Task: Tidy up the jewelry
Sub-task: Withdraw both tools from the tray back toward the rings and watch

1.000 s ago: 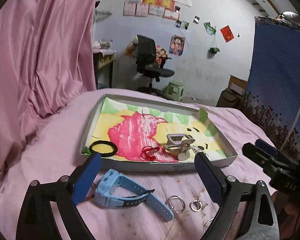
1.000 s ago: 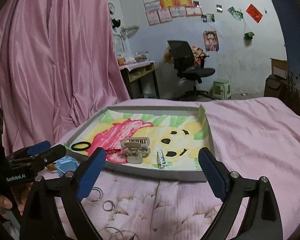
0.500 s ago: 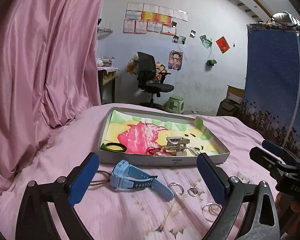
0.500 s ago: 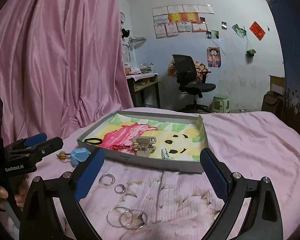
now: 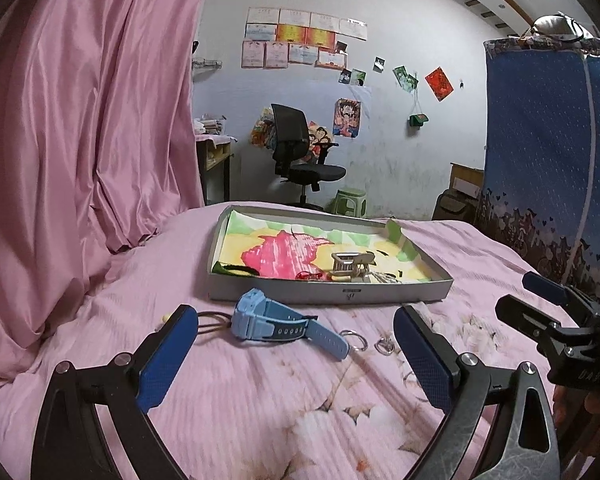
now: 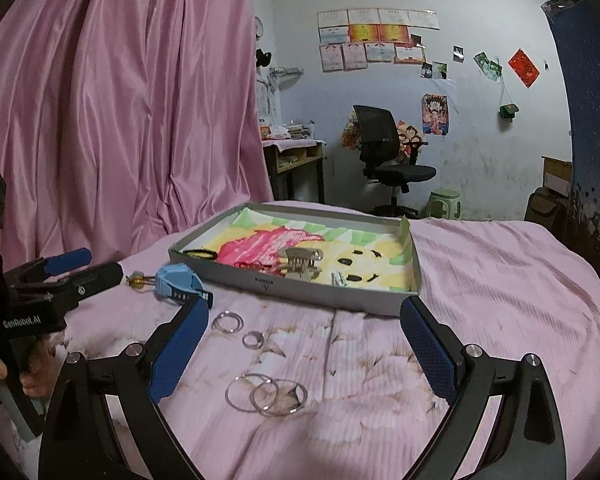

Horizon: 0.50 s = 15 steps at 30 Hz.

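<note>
Pink bedsheet (image 6: 500,280) under everything — one grey tray (image 6: 340,296) with one hair claw (image 6: 300,262) and one black band (image 6: 200,254) inside. Outside it I count one blue watch (image 5: 276,322), two small rings (image 6: 228,322) and two large overlapping rings (image 6: 266,394) on the sheet. My left gripper (image 5: 296,354) and right gripper (image 6: 304,354) both gape wide, holding nothing.

watch (image 5: 268,322): light blue | bedsheet (image 6: 500,280): pink floral | tray (image 6: 380,304): grey
</note>
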Tool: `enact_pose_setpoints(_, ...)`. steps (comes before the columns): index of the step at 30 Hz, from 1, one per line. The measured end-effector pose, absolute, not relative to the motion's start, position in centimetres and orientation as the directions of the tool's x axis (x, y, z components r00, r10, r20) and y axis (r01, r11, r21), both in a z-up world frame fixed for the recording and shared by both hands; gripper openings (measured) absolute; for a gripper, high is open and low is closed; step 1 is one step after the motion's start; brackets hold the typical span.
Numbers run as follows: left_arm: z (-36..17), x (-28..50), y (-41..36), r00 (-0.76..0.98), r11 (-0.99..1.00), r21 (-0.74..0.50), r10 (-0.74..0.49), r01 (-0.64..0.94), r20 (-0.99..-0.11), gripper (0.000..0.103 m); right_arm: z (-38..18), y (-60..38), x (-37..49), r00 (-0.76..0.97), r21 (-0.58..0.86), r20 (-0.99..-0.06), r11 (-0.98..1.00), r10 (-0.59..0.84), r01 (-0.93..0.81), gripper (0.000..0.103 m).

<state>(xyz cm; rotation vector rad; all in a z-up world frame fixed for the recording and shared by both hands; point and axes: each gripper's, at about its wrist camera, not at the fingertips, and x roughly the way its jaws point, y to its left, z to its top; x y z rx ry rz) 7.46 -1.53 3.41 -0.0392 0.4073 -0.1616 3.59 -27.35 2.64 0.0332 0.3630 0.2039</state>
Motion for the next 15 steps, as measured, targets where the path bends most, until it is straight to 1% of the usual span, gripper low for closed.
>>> enact_pose_setpoints(6, 2.9, 7.1, -1.2, 0.892, 0.985, -0.081, -0.173, 0.153, -0.417, 0.099, 1.9, -27.5, 3.3, 0.906, 0.052, -0.37, 0.979, 0.204, -0.199, 0.094)
enact_pose_setpoints(15, 1.9, 8.4, -1.5, 0.841, 0.982, -0.099, -0.19, 0.162, -0.506, 0.099, 0.8, -27.3, 4.0, 0.868, 0.053, -0.445, 0.974, 0.22, -0.22, 0.094)
